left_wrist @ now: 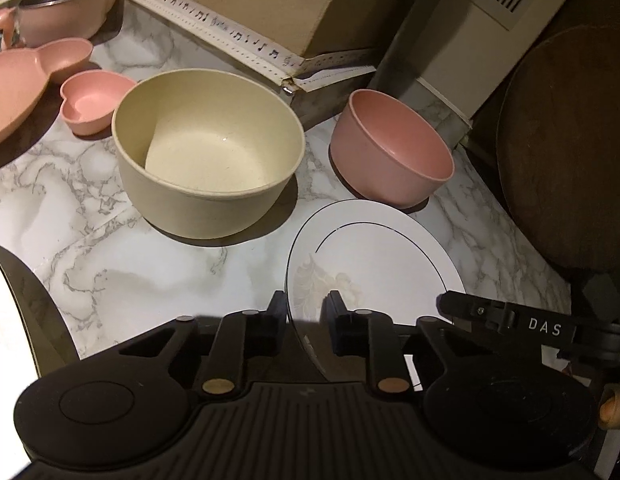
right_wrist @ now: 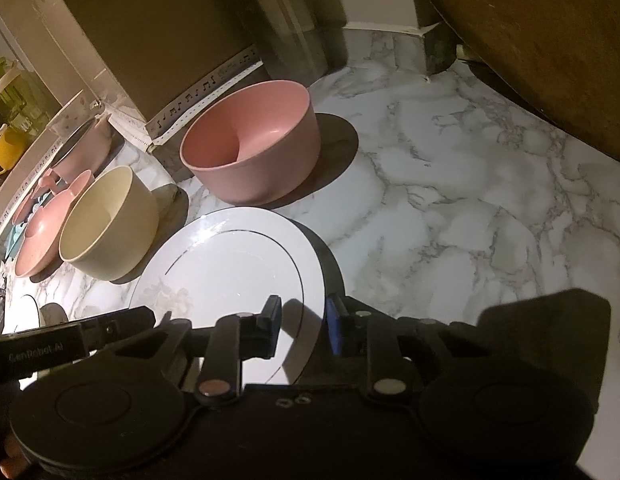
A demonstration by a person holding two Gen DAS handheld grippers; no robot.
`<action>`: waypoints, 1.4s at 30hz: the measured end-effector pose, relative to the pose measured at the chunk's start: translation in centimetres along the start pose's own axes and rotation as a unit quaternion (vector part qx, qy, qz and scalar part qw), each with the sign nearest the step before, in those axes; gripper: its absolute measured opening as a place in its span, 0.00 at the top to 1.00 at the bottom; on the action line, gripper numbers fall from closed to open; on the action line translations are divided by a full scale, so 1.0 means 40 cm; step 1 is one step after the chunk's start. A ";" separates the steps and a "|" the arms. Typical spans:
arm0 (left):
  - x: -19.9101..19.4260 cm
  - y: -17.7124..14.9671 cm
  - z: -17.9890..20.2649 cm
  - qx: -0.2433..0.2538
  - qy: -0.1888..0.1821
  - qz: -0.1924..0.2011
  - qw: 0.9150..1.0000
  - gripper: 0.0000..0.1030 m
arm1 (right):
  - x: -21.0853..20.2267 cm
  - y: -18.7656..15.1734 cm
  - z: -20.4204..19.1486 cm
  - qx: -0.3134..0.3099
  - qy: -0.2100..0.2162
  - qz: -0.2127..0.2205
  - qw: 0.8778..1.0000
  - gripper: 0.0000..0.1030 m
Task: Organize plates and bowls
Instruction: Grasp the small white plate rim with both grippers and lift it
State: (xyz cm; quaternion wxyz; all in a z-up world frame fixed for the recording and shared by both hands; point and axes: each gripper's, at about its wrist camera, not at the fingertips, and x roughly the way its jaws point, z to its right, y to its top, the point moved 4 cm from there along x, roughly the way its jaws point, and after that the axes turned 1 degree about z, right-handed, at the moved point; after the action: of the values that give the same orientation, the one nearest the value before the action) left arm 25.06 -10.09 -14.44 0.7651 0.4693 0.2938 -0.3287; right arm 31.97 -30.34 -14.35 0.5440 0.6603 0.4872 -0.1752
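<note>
White plate (left_wrist: 373,256) on marble counter (left_wrist: 90,200): left claw (left_wrist: 306,312) and right claw (right_wrist: 302,316) each spread astride its rim. Heart-shaped pink dish (left_wrist: 96,106) in left view only; yellow cup (right_wrist: 8,148) in right view only.

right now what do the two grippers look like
Both are matte black with round side discs, linkage arms and metal pivot pins. The left gripper has black pads; the right gripper has one blue pad. White lettering marks their side bars.
</note>
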 end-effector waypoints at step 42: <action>-0.308 -0.057 -0.188 -0.030 0.009 0.045 0.998 0.84 | -0.132 -0.072 -0.252 -0.045 0.043 0.024 0.998 0.90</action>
State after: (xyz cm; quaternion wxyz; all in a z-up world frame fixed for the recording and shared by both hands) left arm 14.70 -1.21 -9.19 0.7905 0.4616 0.2889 -0.2803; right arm 24.11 -23.96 -8.41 0.5560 0.6534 0.5014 -0.1115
